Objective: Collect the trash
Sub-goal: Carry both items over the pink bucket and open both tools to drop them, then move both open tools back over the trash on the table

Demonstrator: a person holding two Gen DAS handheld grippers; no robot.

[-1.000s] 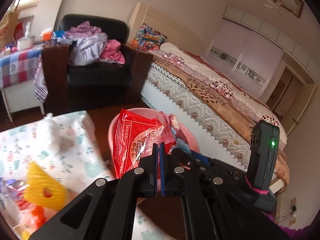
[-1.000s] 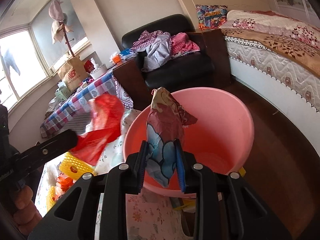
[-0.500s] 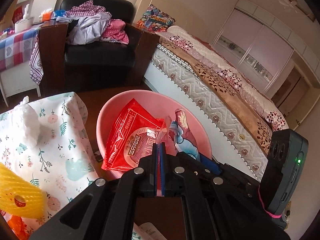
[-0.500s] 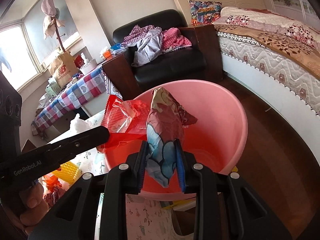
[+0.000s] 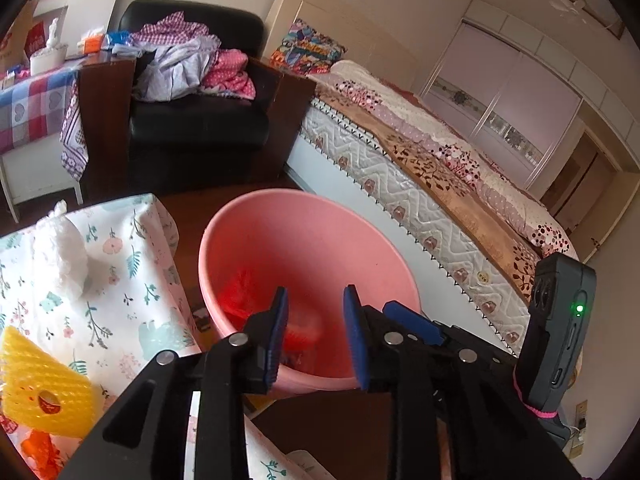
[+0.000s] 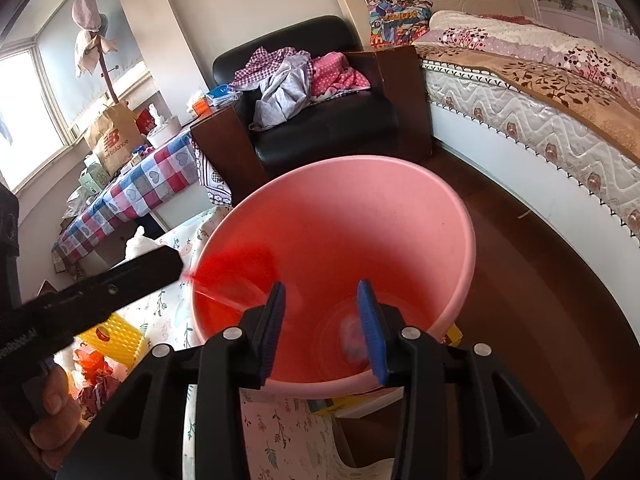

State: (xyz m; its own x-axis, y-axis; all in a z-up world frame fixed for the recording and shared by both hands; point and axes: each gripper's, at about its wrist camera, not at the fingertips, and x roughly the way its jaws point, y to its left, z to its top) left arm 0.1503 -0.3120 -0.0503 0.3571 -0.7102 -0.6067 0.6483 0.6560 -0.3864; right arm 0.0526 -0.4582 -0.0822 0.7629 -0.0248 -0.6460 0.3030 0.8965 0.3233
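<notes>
A pink basin (image 5: 304, 200) (image 6: 468, 240) stands on the floor beside the table, below both grippers. My left gripper (image 5: 316, 296) hangs over it with jaws opening and nothing between them. A red snack wrapper (image 5: 240, 296) (image 6: 232, 272) shows as a blur falling along the basin's left inner wall. My right gripper (image 6: 322, 290) is also above the basin, jaws opening and empty. A colourful wrapper (image 6: 354, 340) is a blur near the basin's bottom. In the right wrist view, the left gripper's black finger (image 6: 120, 284) reaches in from the left.
A table with a floral cloth (image 5: 120, 280) lies left of the basin, bearing a white tissue wad (image 5: 60, 252), a yellow mesh piece (image 5: 40, 388) and red wrappers (image 6: 92, 368). A black armchair (image 5: 192, 120) and a bed (image 5: 440, 184) stand beyond. A hand (image 6: 52, 412) holds the left gripper.
Both grippers went from shut to open. The red wrapper left the left gripper and the colourful wrapper left the right one; both dropped into the basin.
</notes>
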